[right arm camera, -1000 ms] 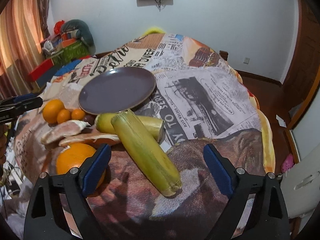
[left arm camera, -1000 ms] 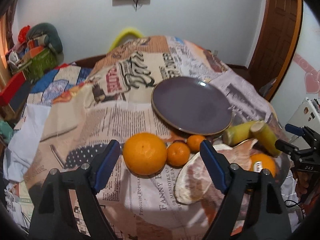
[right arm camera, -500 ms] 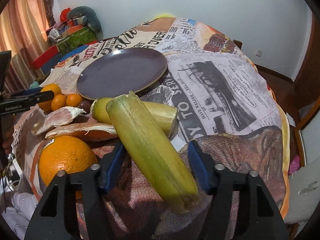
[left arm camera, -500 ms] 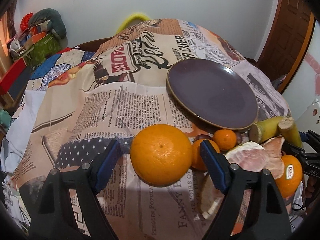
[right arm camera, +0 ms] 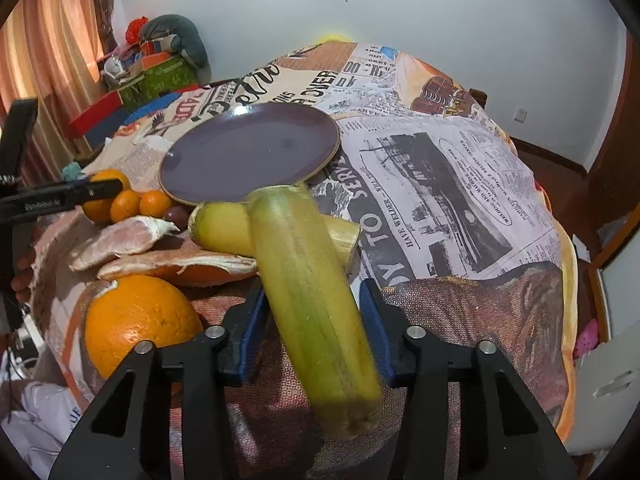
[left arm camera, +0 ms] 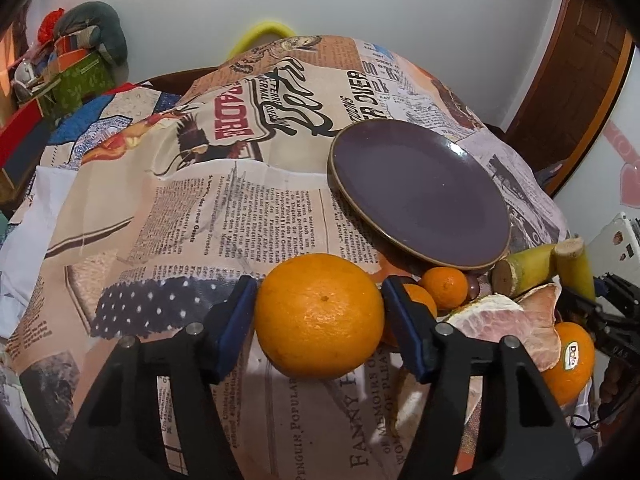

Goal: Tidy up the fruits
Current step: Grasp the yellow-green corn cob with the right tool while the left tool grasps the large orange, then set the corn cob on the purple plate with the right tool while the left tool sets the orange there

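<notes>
The left gripper is clamping its blue-padded fingers against both sides of a large orange, which is sitting at the near edge of the newspaper-print tablecloth. Just behind that orange, two small mandarins are lying side by side, touching one another, close to the rim of an empty dark purple plate. To the right of them, pieces of pomelo peel are resting against a second orange bearing a sticker. The right gripper is closing its fingers around a long yellow-green sugarcane stalk, which is pointing away from the camera toward the plate and is crossing over a shorter sugarcane piece lying crosswise on the cloth. Whether the stalk is lifted off the cloth or resting on it cannot be told. A small dark fruit is sitting between the mandarins and the shorter cane piece. A pile of cushions and boxes is standing against the far wall.
</notes>
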`<state>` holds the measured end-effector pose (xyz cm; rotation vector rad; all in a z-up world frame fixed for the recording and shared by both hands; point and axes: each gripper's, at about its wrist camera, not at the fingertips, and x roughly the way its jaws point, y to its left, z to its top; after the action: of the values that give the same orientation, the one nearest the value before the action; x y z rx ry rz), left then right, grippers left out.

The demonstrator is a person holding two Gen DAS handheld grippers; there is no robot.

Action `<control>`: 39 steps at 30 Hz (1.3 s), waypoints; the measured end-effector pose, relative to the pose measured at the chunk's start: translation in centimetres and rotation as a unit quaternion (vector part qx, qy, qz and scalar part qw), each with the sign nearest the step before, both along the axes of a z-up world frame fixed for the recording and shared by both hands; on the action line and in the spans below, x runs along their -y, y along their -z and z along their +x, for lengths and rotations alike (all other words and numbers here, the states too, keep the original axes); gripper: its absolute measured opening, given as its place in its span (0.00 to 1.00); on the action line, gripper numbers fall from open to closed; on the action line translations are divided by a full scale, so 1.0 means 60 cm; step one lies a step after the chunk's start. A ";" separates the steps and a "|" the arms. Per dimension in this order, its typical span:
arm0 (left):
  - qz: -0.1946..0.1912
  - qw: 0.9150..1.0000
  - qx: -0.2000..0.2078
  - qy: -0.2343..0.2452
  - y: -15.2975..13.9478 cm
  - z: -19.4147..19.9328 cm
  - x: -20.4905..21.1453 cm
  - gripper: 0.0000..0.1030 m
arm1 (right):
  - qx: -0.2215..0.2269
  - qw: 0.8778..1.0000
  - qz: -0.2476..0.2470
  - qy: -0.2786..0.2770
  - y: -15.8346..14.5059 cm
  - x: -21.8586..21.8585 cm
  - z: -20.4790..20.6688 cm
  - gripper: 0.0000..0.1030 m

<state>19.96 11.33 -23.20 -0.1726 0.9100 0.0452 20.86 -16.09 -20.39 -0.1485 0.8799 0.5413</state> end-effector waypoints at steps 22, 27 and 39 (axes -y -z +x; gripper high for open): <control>0.012 0.996 0.092 0.003 -0.111 -0.035 0.039 0.60 | 0.064 0.996 0.059 -0.004 -0.094 -0.007 -0.018 0.33; 0.011 0.993 0.118 0.014 -0.137 -0.022 0.058 0.60 | 0.088 0.994 0.070 0.001 -0.120 -0.012 -0.008 0.33; 0.011 0.990 0.136 0.027 -0.153 0.039 0.069 0.60 | 0.124 0.989 0.084 0.002 -0.144 -0.034 0.048 0.33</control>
<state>22.30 7.18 -14.04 -0.1304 0.6419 -0.0187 23.77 -14.07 -11.76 -0.0583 0.5891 0.5765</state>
